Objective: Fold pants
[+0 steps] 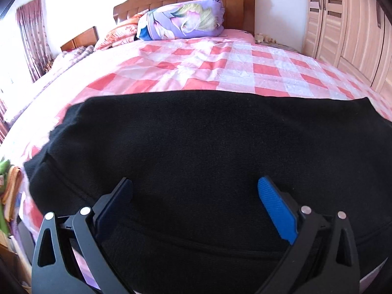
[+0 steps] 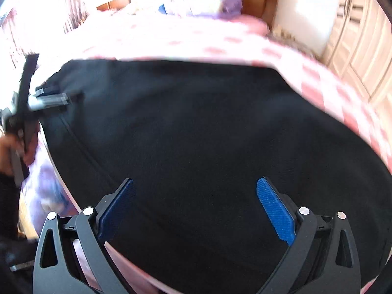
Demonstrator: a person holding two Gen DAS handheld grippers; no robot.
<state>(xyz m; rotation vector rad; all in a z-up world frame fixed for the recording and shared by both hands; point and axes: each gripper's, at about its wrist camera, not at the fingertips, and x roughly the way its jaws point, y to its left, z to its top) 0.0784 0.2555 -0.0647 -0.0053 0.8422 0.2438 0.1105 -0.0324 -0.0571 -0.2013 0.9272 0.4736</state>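
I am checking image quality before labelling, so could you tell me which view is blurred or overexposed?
Left wrist view: mostly sharp, the black pants and checked bedspread crisp, slight smear at the left edge, window side washed out, strong fisheye bending. Right wrist view: motion blur throughout, the bedspread blown out to near white, the pillow smeared; only the right gripper looks sharp.

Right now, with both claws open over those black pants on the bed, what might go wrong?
The left gripper and right gripper are both open above the pants, so closing on flat cloth may catch only one layer or the checked bedspread too. The right wrist view is blurred, so aim may drift.
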